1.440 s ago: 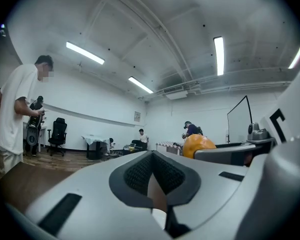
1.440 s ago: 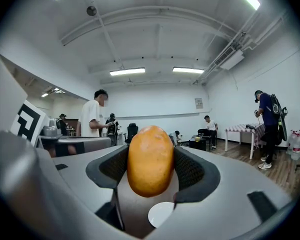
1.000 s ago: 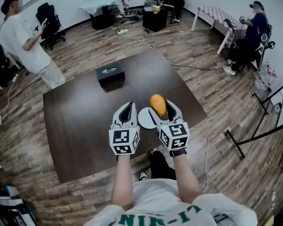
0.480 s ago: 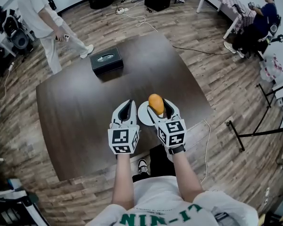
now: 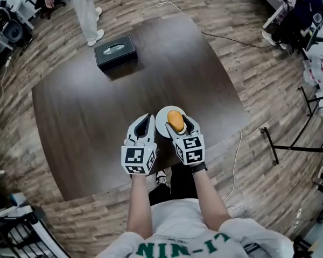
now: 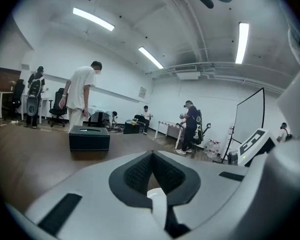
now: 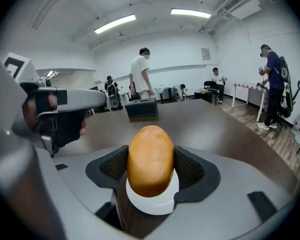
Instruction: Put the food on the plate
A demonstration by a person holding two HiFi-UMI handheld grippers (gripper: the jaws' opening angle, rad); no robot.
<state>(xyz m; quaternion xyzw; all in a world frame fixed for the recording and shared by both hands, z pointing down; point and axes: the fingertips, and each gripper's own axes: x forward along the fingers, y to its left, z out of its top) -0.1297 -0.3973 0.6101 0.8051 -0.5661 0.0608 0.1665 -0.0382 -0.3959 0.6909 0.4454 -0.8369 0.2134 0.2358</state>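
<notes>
Right gripper point(image 7: 151, 156) jaws partly apart, clamped on the orange-brown food point(image 7: 150, 171), over the white plate point(image 7: 151, 205); set-down and release left; left gripper point(image 6: 151, 155) closed, empty.

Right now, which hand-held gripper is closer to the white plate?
Right. The right hand-held gripper holds the orange food over the plate; the left hand-held gripper is beside the plate's left edge, shut.
</notes>
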